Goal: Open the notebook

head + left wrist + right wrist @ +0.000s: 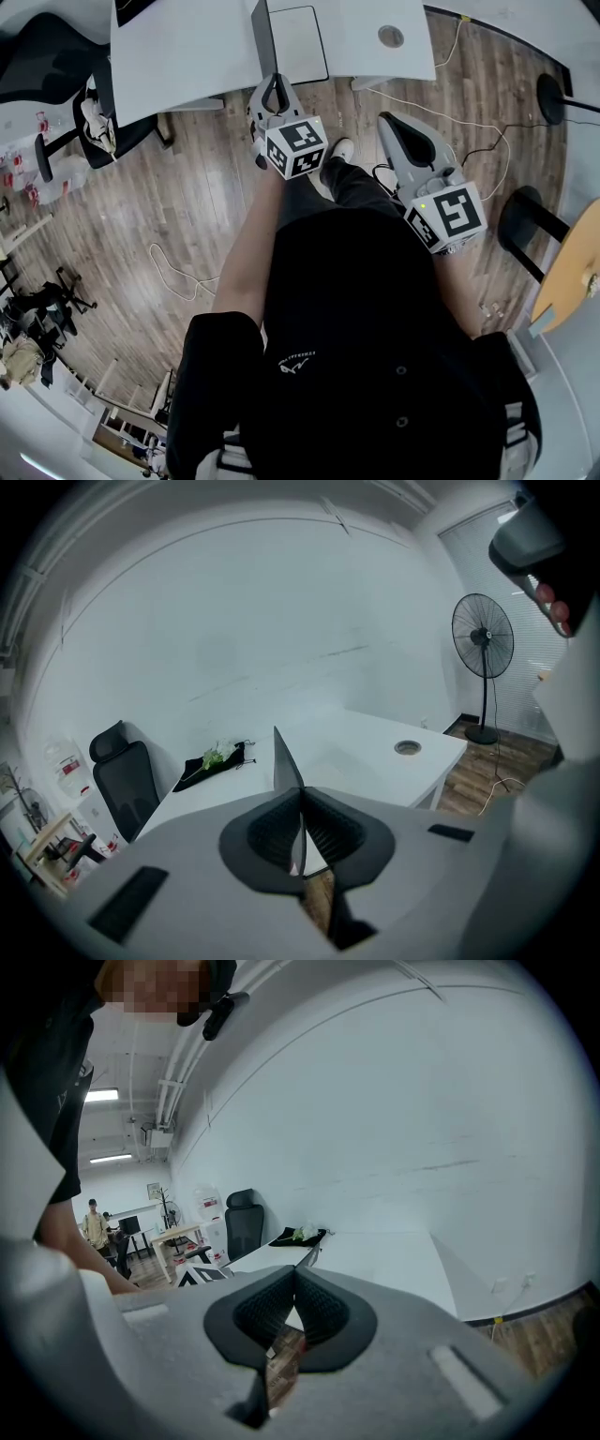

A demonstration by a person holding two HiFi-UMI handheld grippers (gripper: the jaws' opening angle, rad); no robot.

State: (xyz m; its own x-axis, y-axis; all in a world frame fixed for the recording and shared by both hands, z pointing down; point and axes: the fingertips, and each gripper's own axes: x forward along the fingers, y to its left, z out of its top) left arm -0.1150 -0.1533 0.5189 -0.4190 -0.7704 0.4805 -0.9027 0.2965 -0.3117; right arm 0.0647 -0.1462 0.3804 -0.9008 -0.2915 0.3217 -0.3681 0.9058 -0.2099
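Nearest: right gripper (392, 120), held over wood floor (187, 206), short of the desk. Fingers pressed together, nothing btwn them.

Left gripper (273, 86) is fwd of it, at desk's front edge. Its fingers pinch the near edge of the notebook (265, 37) lid; thin panel shows btwn the pads (277, 832).

Notebook sits on white desk (187, 47) w/ lid raised, edge-on in left gripper view, base flat beside it.

Beyond: black chair (127, 780) at desk's left end, standing fan (483, 635) on right.
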